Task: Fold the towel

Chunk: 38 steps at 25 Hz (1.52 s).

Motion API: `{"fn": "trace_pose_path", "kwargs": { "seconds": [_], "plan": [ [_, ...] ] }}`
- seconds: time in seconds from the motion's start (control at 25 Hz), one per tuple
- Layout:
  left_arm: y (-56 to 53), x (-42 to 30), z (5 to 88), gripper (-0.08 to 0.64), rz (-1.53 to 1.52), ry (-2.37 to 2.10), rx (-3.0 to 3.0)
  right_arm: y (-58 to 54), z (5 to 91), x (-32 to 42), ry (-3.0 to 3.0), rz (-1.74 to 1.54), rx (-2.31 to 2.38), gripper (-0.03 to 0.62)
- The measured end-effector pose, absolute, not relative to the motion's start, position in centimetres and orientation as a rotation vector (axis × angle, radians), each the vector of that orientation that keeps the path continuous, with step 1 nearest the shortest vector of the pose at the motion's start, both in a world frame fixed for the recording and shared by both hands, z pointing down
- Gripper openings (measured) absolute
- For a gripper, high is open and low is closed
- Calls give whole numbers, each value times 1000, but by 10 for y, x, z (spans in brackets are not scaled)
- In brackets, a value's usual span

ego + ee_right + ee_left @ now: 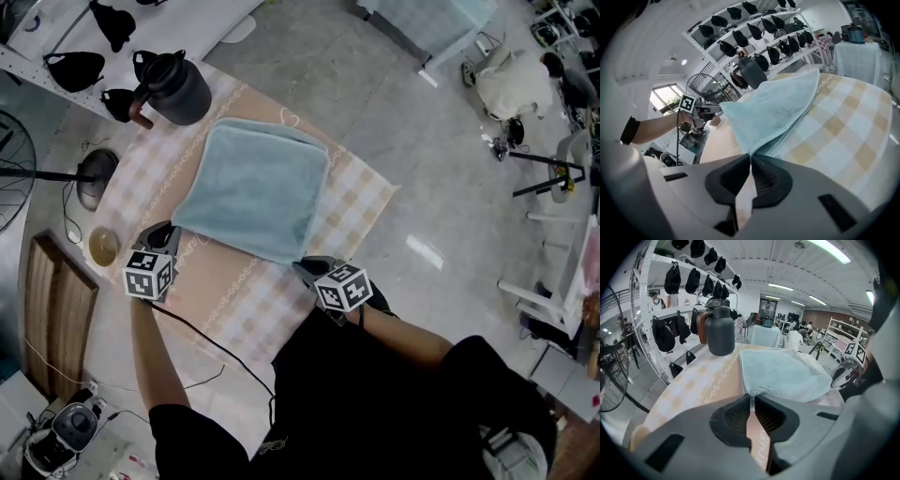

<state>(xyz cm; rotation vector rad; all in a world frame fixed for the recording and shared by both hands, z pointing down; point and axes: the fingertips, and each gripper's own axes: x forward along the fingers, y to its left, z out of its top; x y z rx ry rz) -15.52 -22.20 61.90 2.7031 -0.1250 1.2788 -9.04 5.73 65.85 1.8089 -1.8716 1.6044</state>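
A light blue towel (253,187) lies folded flat on the checked tablecloth (361,202). My left gripper (172,234) sits at the towel's near left corner, and the left gripper view shows its jaws (752,397) shut on that fluffy corner of the towel (783,371). At the near right corner, my right gripper (302,265) is shut on the towel too. In the right gripper view the layered edges of the towel (773,108) run straight into the closed pads of the gripper (750,155). Both corners rest low, near the cloth.
A dark jug (173,89) stands on the table just beyond the towel's far left corner. A small bowl (103,246) sits left of my left gripper, off the cloth. Shelves with black caps (75,67) stand at the far left. A black cable (216,352) trails toward me.
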Motion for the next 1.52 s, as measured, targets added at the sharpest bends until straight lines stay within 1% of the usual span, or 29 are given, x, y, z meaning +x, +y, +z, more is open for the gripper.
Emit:
{"fn": "trace_pose_path", "kwargs": {
  "seconds": [0.16, 0.36, 0.6, 0.8, 1.0, 1.2, 1.52],
  "plan": [
    [-226, -152, 615, 35, 1281, -177, 2692, 61, 636, -82, -1948, 1656, 1839, 16],
    [-234, -138, 607, 35, 1272, -222, 2669, 51, 604, -56, -2057, 1604, 1864, 15],
    [-247, -94, 587, 35, 1249, -282, 2656, 41, 585, -8, -2082, 1562, 1850, 16],
    [-260, -49, 588, 35, 1292, -343, 2617, 28, 576, 42, -2108, 1574, 1842, 17],
    [-269, 6, 598, 35, 1331, -380, 2592, 21, 578, 95, -2102, 1618, 1853, 17],
    [-277, 51, 611, 35, 1352, -410, 2577, 17, 590, 133, -2084, 1672, 1832, 17],
    [-294, 81, 646, 37, 1449, -486, 2487, -1, 614, 172, -2051, 1706, 1791, 17]
  ]
}}
